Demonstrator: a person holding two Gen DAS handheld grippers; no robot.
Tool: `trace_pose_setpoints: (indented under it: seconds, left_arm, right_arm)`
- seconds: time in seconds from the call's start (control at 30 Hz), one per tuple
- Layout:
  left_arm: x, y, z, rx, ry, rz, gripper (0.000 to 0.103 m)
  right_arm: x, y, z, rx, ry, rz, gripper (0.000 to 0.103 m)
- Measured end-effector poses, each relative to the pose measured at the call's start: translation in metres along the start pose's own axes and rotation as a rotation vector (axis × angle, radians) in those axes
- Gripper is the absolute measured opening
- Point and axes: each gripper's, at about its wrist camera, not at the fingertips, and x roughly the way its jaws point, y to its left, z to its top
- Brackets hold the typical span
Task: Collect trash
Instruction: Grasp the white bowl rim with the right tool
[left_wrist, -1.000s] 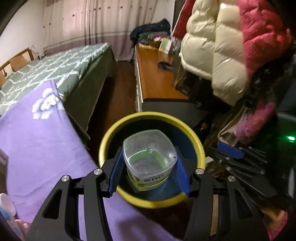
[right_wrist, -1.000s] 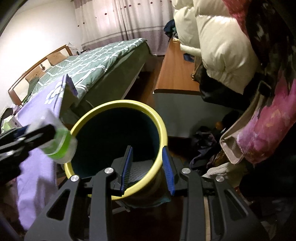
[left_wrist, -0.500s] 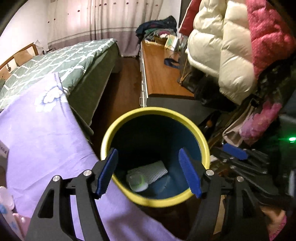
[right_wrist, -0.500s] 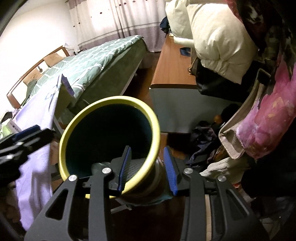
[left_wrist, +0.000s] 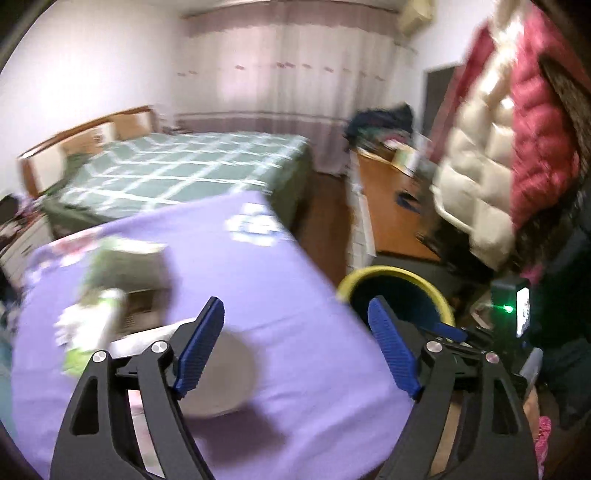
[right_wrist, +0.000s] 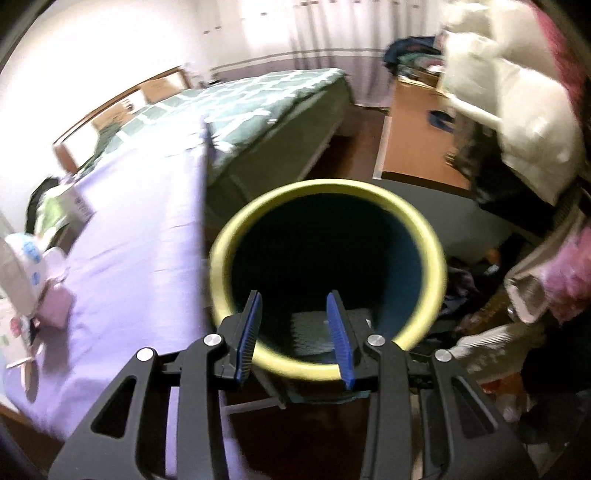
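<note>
The yellow-rimmed dark bin (right_wrist: 328, 269) fills the middle of the right wrist view. My right gripper (right_wrist: 295, 334) straddles its near rim, one finger inside and one outside, shut on the rim. White trash lies in its bottom (right_wrist: 310, 328). In the left wrist view the bin (left_wrist: 395, 295) shows at right beside the purple-covered table (left_wrist: 258, 280). My left gripper (left_wrist: 295, 350) is open and empty over the table. A blurred green and white packet (left_wrist: 96, 325) and a white round disc (left_wrist: 221, 373) lie on the cloth near its left finger.
A green checked bed (left_wrist: 184, 173) stands behind the table. A wooden desk (left_wrist: 388, 206) and hanging puffy coats (left_wrist: 509, 147) are at right. White and pink items (right_wrist: 33, 284) lie on the table's left part in the right wrist view. Clutter covers the floor (right_wrist: 491, 295) right of the bin.
My left gripper opened and dropped the clear plastic cup into the bin, then swung left and up over the purple table. The right gripper kept hold of the bin rim.
</note>
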Motion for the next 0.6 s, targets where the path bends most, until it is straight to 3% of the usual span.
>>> trace_pose_setpoints:
  seconds: [0.17, 0.33, 0.6]
  left_arm:
    - [-0.05, 0.08, -0.019, -0.12, -0.055, 0.166, 0.08]
    - [-0.088, 0.135, -0.037, -0.201, -0.099, 0.29, 0.08]
    - [-0.112, 0.179, -0.065, -0.262, -0.107, 0.36, 0.08]
  right_arm:
    - [-0.008, 0.062, -0.002, -0.112, -0.002, 0.088, 0.035]
    - [-0.024, 0.115, -0.002, -0.191, -0.026, 0.191, 0.035]
    - [-0.04, 0.181, -0.004, -0.294, -0.046, 0.273, 0.035]
